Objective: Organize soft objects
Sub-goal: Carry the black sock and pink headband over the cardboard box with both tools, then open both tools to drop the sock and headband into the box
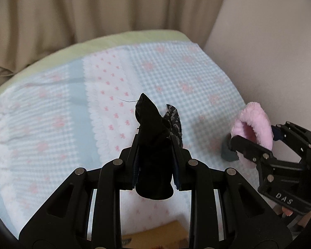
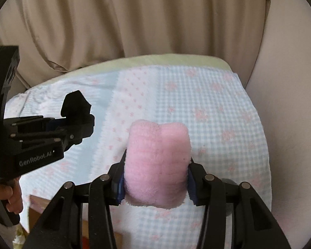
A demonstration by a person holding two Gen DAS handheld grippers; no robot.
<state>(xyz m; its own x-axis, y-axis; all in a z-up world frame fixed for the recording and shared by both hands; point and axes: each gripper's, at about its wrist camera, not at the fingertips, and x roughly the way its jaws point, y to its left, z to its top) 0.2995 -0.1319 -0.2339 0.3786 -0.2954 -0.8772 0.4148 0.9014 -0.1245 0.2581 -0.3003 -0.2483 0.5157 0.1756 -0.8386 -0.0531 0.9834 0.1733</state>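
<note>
My left gripper is shut on a black sock with a grey patterned part; it holds the sock above the blanket. It also shows at the left of the right wrist view, with the black sock sticking up from it. My right gripper is shut on a fluffy pink sock and holds it above the blanket. In the left wrist view the right gripper and the pink sock are at the right edge.
A light blue checked blanket with pink flowers and a white band covers the surface over a pale green sheet. Beige curtains hang behind. A pale wall stands at the right. A small grey object lies under the right gripper.
</note>
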